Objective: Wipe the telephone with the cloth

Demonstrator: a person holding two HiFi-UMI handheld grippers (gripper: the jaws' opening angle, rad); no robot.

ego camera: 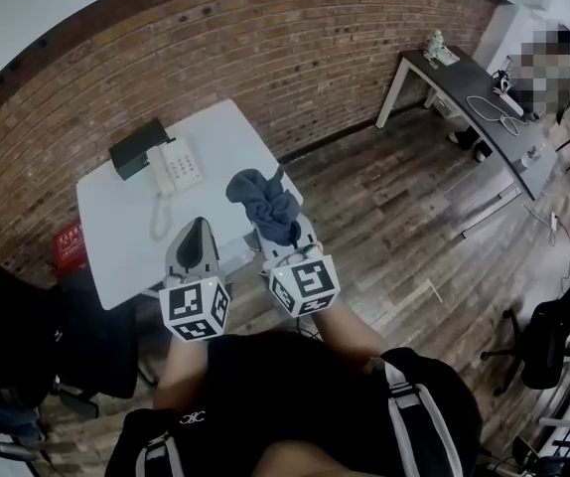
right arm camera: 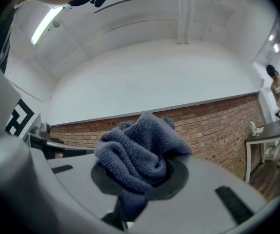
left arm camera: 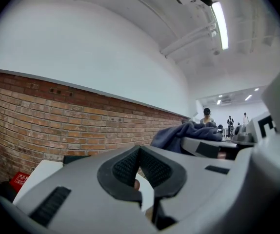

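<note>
A white telephone [ego camera: 175, 166] with a coiled cord lies on the white table [ego camera: 116, 227], near its far side. My right gripper [ego camera: 277, 229] is shut on a bunched dark blue cloth [ego camera: 262, 205], held above the table's right front edge; the cloth [right arm camera: 142, 152] fills the right gripper view. My left gripper [ego camera: 198, 242] hovers beside it over the table's front edge, jaws shut with nothing between them [left arm camera: 139, 165]. Both grippers point upward toward the brick wall, well short of the telephone.
A black box [ego camera: 136, 147] sits on the table left of the telephone. A dark chair [ego camera: 27, 326] stands at the left. A grey desk [ego camera: 484, 107] with cables stands at the far right, another chair [ego camera: 553, 336] at the right edge. Wooden floor lies between.
</note>
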